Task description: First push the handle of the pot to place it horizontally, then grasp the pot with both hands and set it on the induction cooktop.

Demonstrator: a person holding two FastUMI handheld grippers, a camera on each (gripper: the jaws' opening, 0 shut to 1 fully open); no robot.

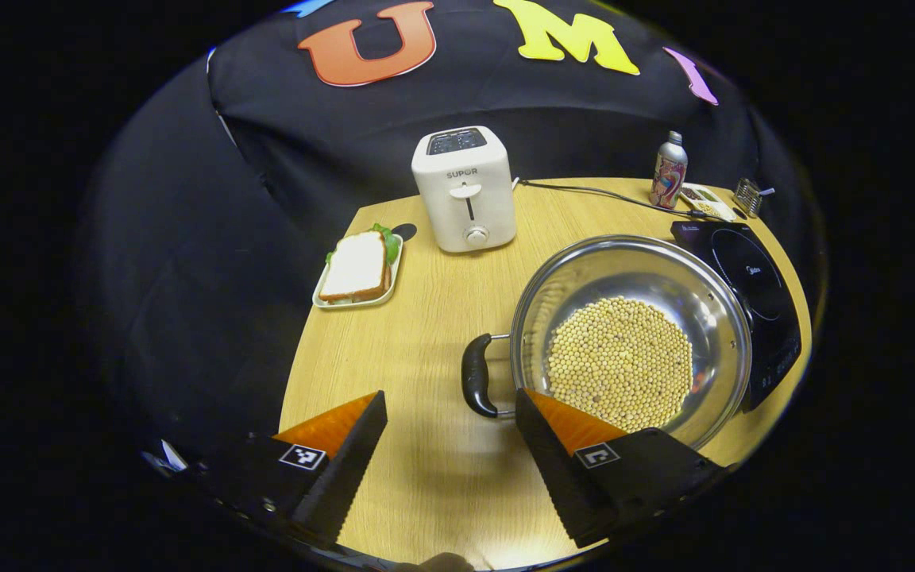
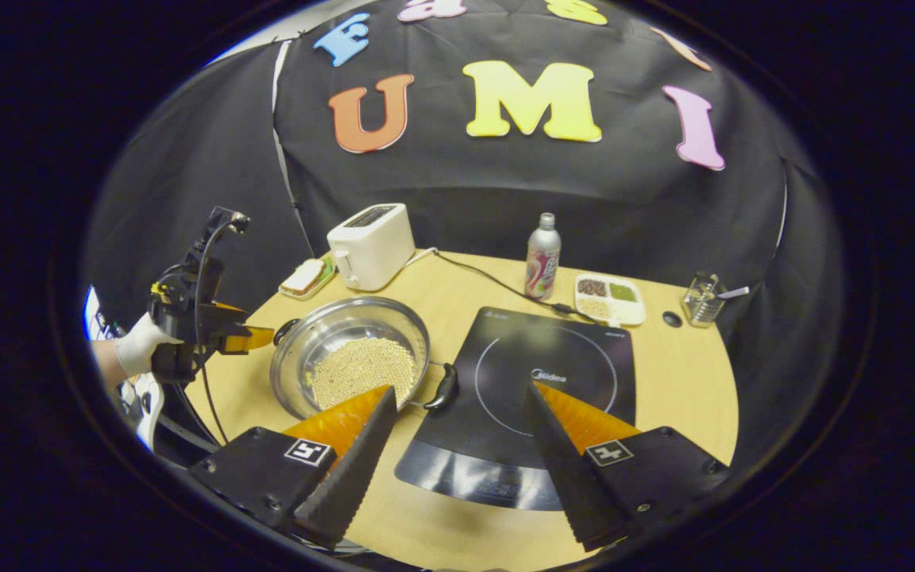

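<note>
With both grippers [image 1: 449, 445] [image 2: 457, 445] spread wide and empty, we judge the steel pot [image 2: 350, 357] of beans, resting on the table [image 1: 426, 334] just beside the induction cooktop [image 2: 537, 373], heavy and slick-walled, best grasped by its two black handles [image 1: 477, 375] [image 2: 443, 387].

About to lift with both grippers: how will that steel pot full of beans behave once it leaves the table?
The pot is probably rigid but weighty: a layer of loose beans covers its bottom. If tilted, they would likely slide to one side and shift the load. Its polished wall looks slippery, so the black handles seem the safer grip.
</note>
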